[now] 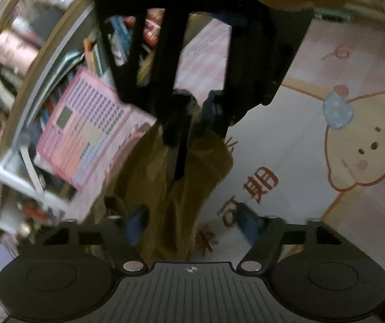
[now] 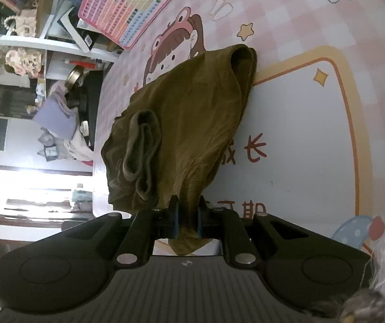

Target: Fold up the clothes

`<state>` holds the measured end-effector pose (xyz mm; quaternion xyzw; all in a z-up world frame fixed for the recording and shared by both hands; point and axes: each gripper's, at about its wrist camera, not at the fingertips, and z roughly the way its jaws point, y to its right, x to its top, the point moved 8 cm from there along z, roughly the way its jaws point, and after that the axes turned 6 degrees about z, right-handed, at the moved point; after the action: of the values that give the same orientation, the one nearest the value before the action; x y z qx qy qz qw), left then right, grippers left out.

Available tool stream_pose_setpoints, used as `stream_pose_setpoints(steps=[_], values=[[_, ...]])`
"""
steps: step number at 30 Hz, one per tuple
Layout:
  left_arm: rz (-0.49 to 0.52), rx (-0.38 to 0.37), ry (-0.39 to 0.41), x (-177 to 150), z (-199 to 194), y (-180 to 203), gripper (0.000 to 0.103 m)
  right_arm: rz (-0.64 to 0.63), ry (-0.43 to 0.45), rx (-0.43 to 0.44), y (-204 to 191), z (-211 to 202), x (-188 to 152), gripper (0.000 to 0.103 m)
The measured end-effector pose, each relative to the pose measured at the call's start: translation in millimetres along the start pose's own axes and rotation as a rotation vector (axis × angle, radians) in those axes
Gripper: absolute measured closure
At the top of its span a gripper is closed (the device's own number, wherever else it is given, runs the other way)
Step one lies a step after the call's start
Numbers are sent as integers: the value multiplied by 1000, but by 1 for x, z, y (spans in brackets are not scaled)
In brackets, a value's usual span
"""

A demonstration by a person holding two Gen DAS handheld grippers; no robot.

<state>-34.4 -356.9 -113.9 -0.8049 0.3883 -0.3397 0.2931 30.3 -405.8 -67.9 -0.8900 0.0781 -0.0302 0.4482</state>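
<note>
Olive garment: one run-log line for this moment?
right gripper: shut on olive garment | left gripper: open, garment between fingers | surface: cartoon mat

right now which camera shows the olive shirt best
The right wrist view: the olive shirt lies sharp on the mat, a bunched edge pinched in the right gripper. The left wrist view shows only a blurred strip, partly hidden by the other gripper.

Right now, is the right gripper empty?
No: in the right wrist view the right gripper has its blue-padded fingers closed on a fold of the olive garment, which lies on the cartoon mat.
</note>
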Motion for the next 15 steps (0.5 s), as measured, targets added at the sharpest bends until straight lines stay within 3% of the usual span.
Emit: stream_pose_setpoints(steps=[2, 3, 5, 7, 11, 15], values=[[-5, 2, 20, 6, 1, -1, 72, -5, -2, -5, 2, -1, 0, 92], [-15, -1, 34, 8, 1, -3, 77, 1, -1, -8, 3, -2, 0, 91], [-41, -19, 62, 11, -1, -6, 92, 27, 13, -16, 8, -5, 2, 79], [-72, -40, 75, 11, -4, -8, 96, 72, 51, -16, 15, -11, 9, 49], [-201, -84, 90, 5, -16, -24, 97, 185, 80, -4, 31, -12, 22, 40], [-330, -113, 105, -2, -32, -44, 97, 241, 53, 23, 29, 3, 25, 38]])
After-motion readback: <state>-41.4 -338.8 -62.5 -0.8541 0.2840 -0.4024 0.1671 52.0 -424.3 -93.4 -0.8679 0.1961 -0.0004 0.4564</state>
